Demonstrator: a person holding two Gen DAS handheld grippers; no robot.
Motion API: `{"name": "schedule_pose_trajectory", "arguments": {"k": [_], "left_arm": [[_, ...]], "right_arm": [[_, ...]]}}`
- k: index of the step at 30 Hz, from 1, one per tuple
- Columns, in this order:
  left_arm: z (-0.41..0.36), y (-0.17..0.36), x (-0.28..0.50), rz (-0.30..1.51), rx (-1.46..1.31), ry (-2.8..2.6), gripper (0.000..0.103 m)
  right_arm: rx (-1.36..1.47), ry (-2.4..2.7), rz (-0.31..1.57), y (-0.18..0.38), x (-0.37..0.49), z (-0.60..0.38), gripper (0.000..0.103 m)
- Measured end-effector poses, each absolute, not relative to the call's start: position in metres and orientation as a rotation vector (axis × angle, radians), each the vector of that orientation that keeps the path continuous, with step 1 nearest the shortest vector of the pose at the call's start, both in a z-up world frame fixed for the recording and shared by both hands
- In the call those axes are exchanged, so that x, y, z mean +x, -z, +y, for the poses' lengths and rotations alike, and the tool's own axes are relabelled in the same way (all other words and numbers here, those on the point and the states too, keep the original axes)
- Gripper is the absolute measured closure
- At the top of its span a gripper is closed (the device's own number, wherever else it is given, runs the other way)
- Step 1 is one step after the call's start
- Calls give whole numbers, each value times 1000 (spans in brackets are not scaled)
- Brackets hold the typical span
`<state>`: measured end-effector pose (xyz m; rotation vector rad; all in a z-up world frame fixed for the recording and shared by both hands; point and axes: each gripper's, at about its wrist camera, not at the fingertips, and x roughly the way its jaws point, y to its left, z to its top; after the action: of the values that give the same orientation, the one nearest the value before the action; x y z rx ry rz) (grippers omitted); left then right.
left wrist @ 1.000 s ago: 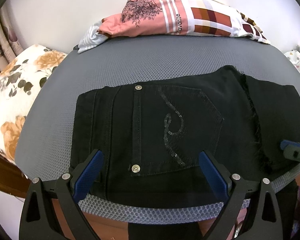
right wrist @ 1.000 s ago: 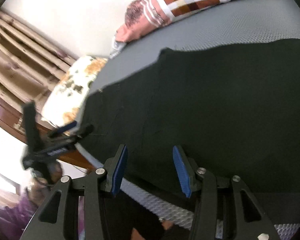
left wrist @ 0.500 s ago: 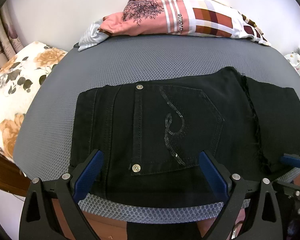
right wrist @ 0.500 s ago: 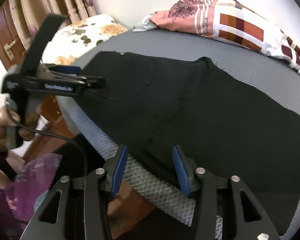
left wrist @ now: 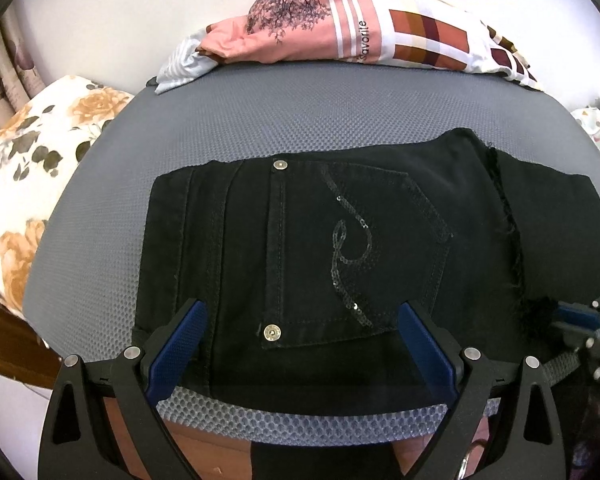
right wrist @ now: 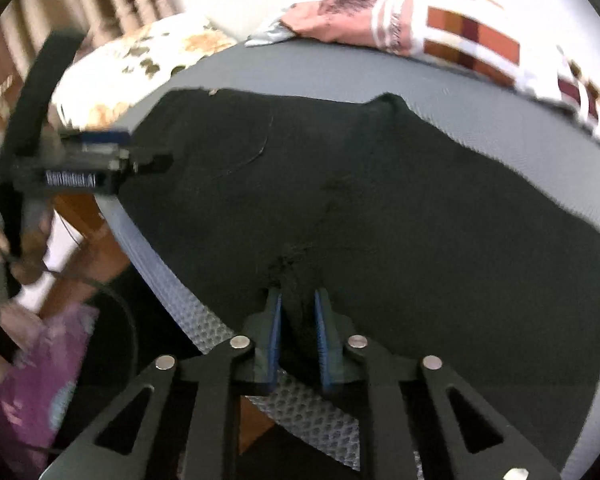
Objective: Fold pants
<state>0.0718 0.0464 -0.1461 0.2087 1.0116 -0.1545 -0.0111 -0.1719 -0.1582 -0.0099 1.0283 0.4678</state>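
Note:
Black pants (left wrist: 340, 240) lie flat on a grey mesh surface (left wrist: 260, 120), back pocket with a sequin swirl facing up. My left gripper (left wrist: 302, 312) stands open and wide over their near edge, the pocket between its fingers, nothing pinched. At the right, my right gripper (left wrist: 572, 316) is at the frayed hem. In the right wrist view the right gripper (right wrist: 298, 304) has its jaws closing, with a bunch of the black pants (right wrist: 420, 220) pinched between the blue pads at the near edge. The left gripper (right wrist: 108, 152) shows at the far left, blurred.
A stack of folded pink and checked clothes (left wrist: 360, 32) lies at the far edge by the white wall. A floral cushion (left wrist: 32, 160) sits left of the surface. Brown wood (left wrist: 204, 452) and a person's hand show below the near edge.
My right gripper rolled, shifted along the near edge to the frayed hem, and its jaws came together on the fabric. The left gripper stayed still and open.

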Motion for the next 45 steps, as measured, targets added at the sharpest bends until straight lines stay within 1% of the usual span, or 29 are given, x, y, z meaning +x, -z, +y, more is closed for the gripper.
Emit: {"name": "schedule_pose_trajectory", "arguments": {"k": [11, 14, 17, 21, 24, 29, 30, 31, 32, 34, 37, 39, 42, 45], "left_arm": [[48, 147, 74, 1018, 198, 149, 7], [48, 147, 74, 1017, 202, 146, 7], [48, 145, 73, 1011, 201, 145, 7], [54, 135, 74, 985, 221, 117, 7], [74, 111, 73, 940, 187, 77, 7], [134, 85, 79, 922, 54, 10, 7], [147, 85, 80, 928, 26, 5, 7], [162, 88, 82, 944, -2, 2, 7], [173, 92, 83, 965, -25, 3, 7], [195, 108, 85, 1029, -97, 48, 7], [210, 131, 85, 1094, -179, 114, 7], [218, 147, 86, 1130, -248, 144, 7], [222, 159, 86, 1153, -389, 269, 7], [221, 165, 87, 1163, -473, 336, 7]], "right_arm": [[-36, -484, 1024, 155, -25, -160, 91], [-53, -500, 1020, 155, -25, -157, 84], [35, -546, 1002, 149, -25, -164, 64], [168, -532, 926, 134, -21, -186, 63], [251, -471, 910, 135, -10, -205, 63], [212, -438, 986, 166, -3, -195, 64], [207, -427, 940, 164, -9, -194, 64], [211, -418, 935, 165, -11, -193, 64], [227, -415, 921, 165, -12, -194, 62], [260, -432, 911, 166, -11, -197, 55], [245, -443, 897, 167, -14, -193, 46], [215, -454, 893, 167, -16, -187, 36], [183, -455, 889, 167, -20, -182, 30], [191, -456, 888, 168, -20, -183, 29]]}}
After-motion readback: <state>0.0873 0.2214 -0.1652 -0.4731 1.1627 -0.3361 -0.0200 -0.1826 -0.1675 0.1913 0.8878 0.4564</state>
